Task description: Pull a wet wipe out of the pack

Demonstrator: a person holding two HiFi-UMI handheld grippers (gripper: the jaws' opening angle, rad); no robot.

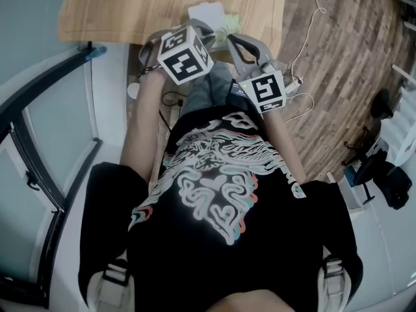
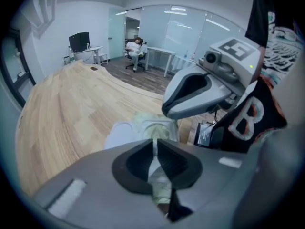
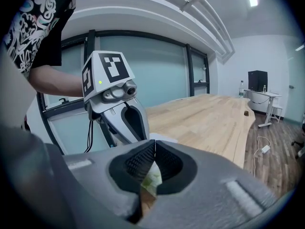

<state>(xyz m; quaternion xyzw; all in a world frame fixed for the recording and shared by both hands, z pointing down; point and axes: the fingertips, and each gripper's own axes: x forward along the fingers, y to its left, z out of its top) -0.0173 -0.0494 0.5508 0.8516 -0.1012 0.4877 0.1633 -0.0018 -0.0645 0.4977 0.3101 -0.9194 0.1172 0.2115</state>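
The left tool (image 2: 155, 144) is closed on a thin white wet wipe (image 2: 155, 170), pinched between its pads. Just beyond its tips, the soft pale green and white wipe pack (image 2: 143, 127) lies on the light wooden desk (image 2: 66, 113). The right tool (image 3: 153, 149), close beside the left, is closed, with the pack's edge just beneath its pads. Whether it pinches that edge cannot be told.

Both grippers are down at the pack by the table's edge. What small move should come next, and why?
Probably draw the left gripper slowly up and away from the pack. Its jaws look closed on a pale wipe, and the right gripper, shut, sits low at the pack as if steadying it, so a gentle pull should bring the wipe out.
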